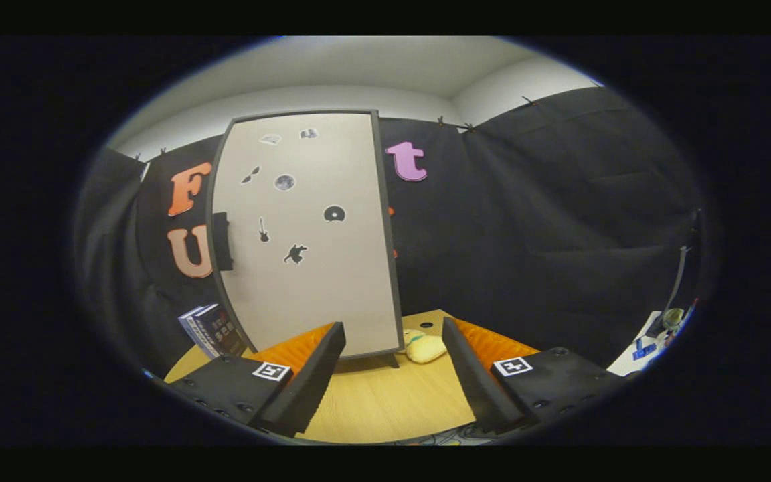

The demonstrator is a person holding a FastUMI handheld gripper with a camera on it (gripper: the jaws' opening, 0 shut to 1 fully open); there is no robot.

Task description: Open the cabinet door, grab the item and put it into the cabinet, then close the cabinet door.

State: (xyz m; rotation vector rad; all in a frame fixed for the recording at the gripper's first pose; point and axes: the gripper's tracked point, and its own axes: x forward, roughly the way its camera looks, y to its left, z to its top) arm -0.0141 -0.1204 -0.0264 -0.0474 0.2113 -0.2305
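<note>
lying just beyond open hand-held gripper (392,381), plush toy (423,347), beside cabinet (305,234)

The gripper (392,378) has its fingers spread wide apart with nothing between them, low in the centre of the frame. Bare wooden table (385,402) lies in the gap and just ahead, giving free passage forward. Beyond the fingers, filling the middle of the frame, the tall cabinet (305,234) stands upright with its door closed, blocking the way; its dark handle (222,241) juts out at the left edge. A pale soft toy (423,347) lies at the cabinet's lower right. Books (210,329) lean at lower left. Right of the cabinet, space is open up to the cloth wall (559,221).
</note>
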